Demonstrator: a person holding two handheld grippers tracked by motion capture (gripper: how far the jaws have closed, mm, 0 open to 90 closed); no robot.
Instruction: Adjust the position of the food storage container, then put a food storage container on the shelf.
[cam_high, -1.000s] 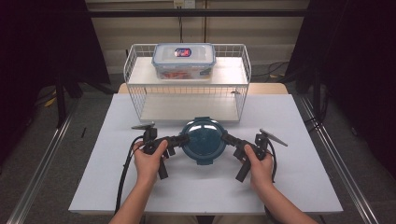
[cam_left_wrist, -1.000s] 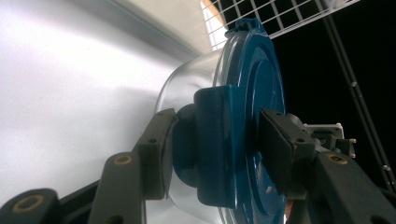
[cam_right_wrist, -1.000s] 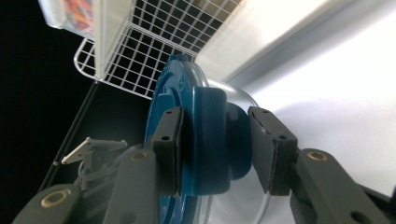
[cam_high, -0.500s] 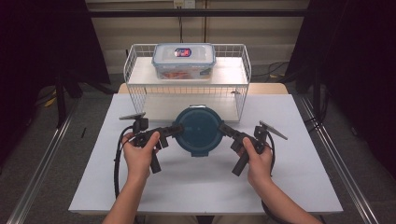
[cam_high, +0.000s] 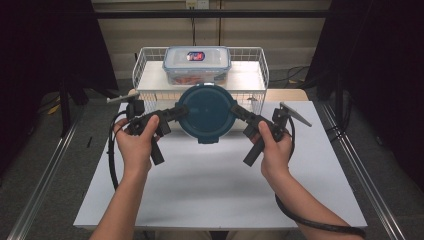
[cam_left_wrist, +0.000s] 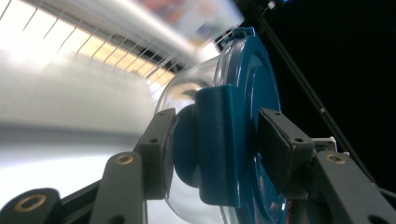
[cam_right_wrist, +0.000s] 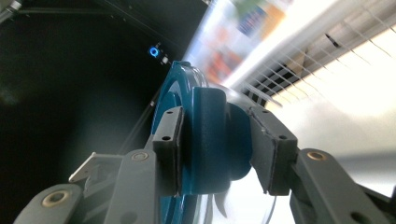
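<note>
- Two hand-held grippers carry one round container with a dark blue lid and clear body above the white table.
- The left gripper pinches a blue side latch between its pads, one pad on the clear wall, the other on the lid.
- The right gripper clamps the opposite latch likewise.
- The container seems empty, though blur makes that uncertain.
- Beyond it stands a white wire basket holding a clear rectangular lidded box.
</note>
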